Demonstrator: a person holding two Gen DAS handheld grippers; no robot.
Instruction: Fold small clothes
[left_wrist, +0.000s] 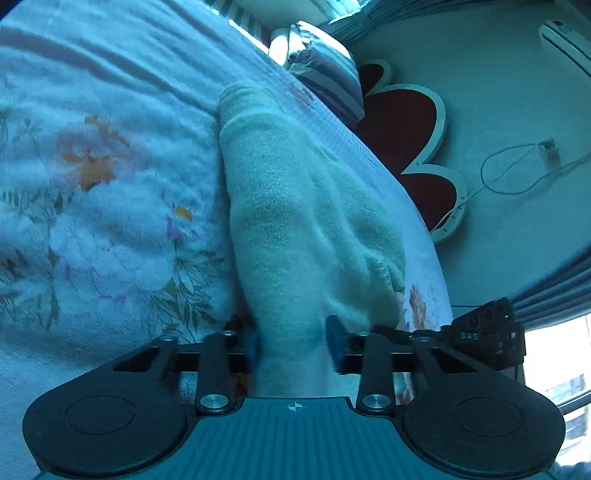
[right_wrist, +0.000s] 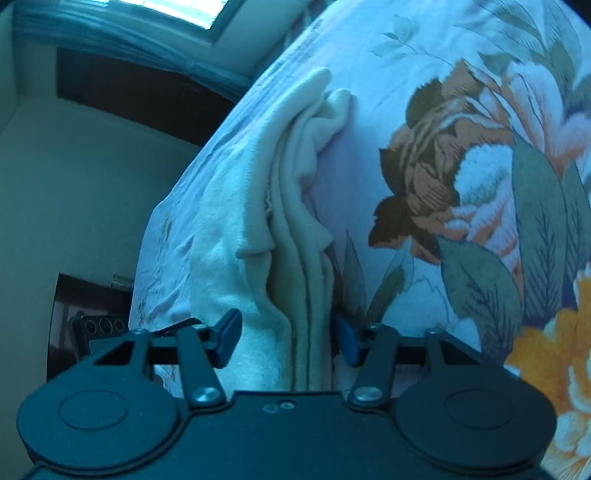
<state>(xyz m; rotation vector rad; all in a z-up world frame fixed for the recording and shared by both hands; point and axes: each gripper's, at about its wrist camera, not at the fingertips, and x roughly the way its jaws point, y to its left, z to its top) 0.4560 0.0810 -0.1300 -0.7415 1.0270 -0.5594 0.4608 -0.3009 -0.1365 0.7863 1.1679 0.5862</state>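
Pale cream knit garment, folded in bunched layers, on the floral bedspread.

On the bed, the flowered cover lies bare to one side of the pale garment, leaving open room there. On the garment's other side the bed's edge is close, and past it stand a striped pillow and a red headboard. In the right wrist view, bare cover opens beside the folded layers; the bed's edge drops away behind them.
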